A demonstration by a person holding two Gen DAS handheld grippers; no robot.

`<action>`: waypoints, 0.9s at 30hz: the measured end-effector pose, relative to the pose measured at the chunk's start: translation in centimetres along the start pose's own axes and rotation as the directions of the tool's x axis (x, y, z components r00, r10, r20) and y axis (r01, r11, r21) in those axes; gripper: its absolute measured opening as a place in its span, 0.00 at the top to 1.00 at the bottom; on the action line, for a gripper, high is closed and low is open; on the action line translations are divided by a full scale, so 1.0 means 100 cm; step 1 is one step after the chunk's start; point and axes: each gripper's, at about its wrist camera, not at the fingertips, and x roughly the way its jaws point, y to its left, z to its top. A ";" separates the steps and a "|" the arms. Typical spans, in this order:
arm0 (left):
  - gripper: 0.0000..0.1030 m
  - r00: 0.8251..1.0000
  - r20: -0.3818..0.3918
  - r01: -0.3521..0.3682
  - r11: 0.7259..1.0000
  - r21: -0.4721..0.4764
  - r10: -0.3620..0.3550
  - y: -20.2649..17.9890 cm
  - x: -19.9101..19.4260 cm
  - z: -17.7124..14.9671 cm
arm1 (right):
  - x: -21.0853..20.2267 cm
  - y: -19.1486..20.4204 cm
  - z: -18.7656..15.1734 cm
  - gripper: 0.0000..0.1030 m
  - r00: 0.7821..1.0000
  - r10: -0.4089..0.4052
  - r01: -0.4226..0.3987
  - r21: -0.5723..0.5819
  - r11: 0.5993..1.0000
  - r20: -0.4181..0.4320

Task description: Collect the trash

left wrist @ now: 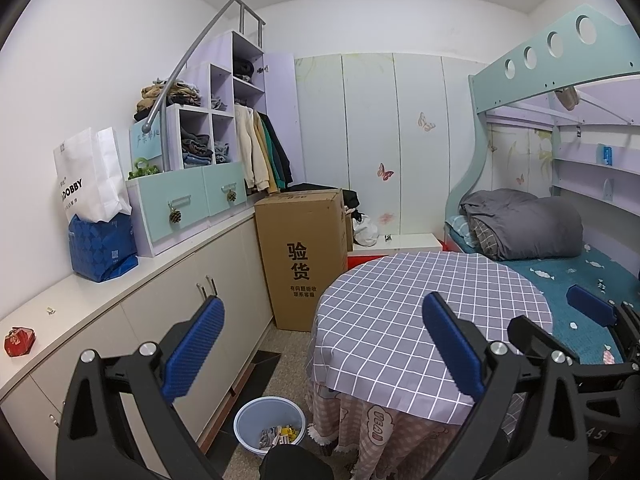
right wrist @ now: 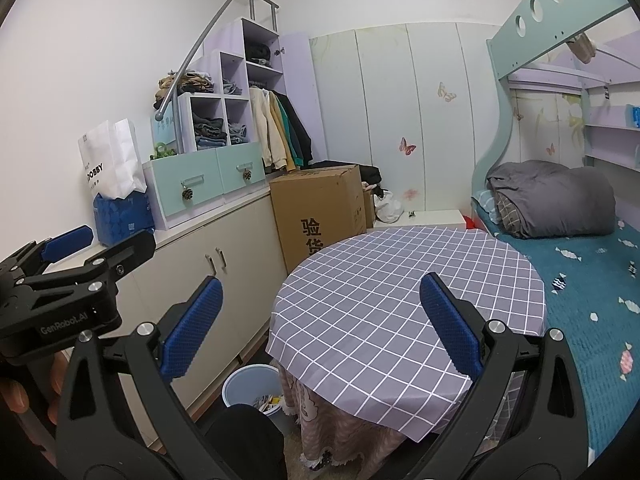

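The blue bin [left wrist: 270, 426] on the floor is partly covered — a dark rounded shape hides its near rim, and the table's cloth [right wrist: 404, 312] hides one side in the right wrist view. The scraps [left wrist: 280, 436] inside are too small to name. The red packet [left wrist: 20, 342] on the counter is blurred at the picture's edge — its print is unreadable.

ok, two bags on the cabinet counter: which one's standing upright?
The white paper bag with black lettering stands tall and open-topped against the wall. The blue patterned bag in front of it is lower and slumped.
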 end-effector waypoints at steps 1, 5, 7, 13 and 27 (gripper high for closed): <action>0.06 1.000 -0.001 -0.001 1.000 0.000 0.001 0.000 0.000 0.000 | 0.000 0.000 0.000 0.06 1.000 0.000 0.000 0.000 1.000 0.000; 0.06 1.000 -0.002 0.000 1.000 0.001 0.000 0.000 0.000 0.000 | 0.001 0.000 -0.001 0.06 1.000 0.002 -0.002 0.002 1.000 -0.003; 0.06 1.000 -0.002 0.000 1.000 0.001 0.000 0.000 0.000 0.000 | 0.001 0.000 -0.001 0.06 1.000 0.001 -0.001 0.002 1.000 -0.003; 0.06 1.000 -0.003 -0.001 1.000 0.003 0.001 0.000 0.000 0.000 | 0.001 0.000 -0.001 0.06 1.000 0.002 -0.002 0.001 1.000 -0.004; 0.06 1.000 -0.007 0.002 1.000 0.007 -0.002 0.004 0.002 -0.002 | 0.001 0.002 -0.005 0.06 1.000 0.006 -0.006 0.005 1.000 -0.011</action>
